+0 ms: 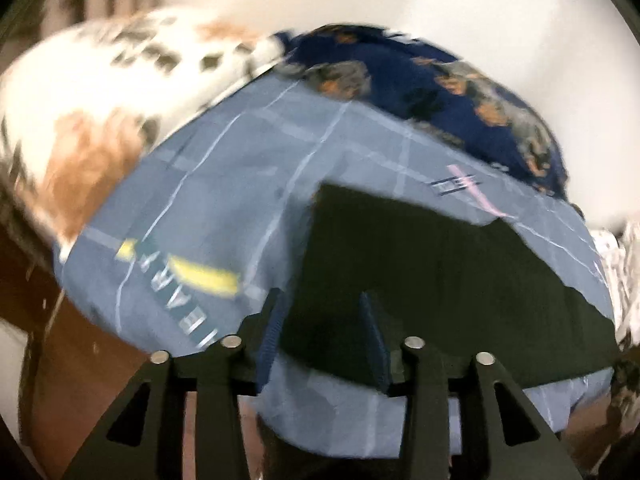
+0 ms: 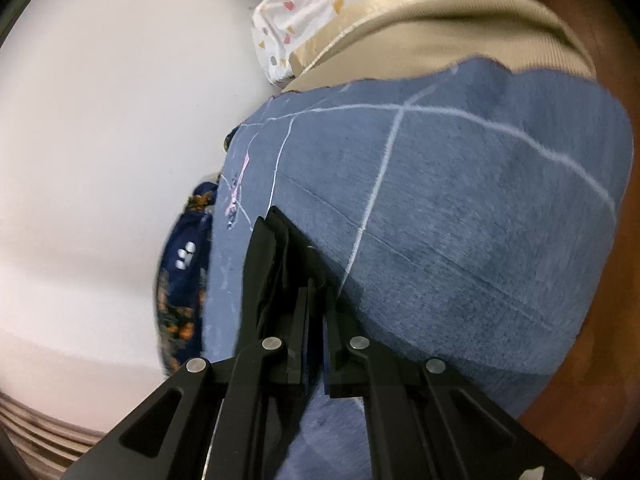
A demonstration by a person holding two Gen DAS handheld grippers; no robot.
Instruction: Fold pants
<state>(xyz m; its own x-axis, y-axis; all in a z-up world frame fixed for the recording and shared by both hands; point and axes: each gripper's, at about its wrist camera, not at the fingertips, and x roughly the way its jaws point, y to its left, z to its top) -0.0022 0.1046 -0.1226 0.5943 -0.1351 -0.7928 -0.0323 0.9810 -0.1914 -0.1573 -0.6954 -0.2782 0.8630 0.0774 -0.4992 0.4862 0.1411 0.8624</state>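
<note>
The left claw (image 1: pixel 320 316) is seen spread, its blue pads apart above the black pants (image 1: pixel 440 280), with nothing pinched between them. The right claw (image 2: pixel 304 280) is pressed together on a fold of the black pants (image 2: pixel 276 256). The pants are laid on a blue bedsheet (image 1: pixel 224 184) crossed by pale lines, near its front edge. Letters reading "EAR" (image 1: pixel 176 280) are printed beside a yellow stripe. A navy floral cloth (image 1: pixel 420 76) is lying behind, and a beige cushion (image 2: pixel 440 36) at the sheet's far edge. A white wall (image 2: pixel 100 120) is seen beyond.
</note>
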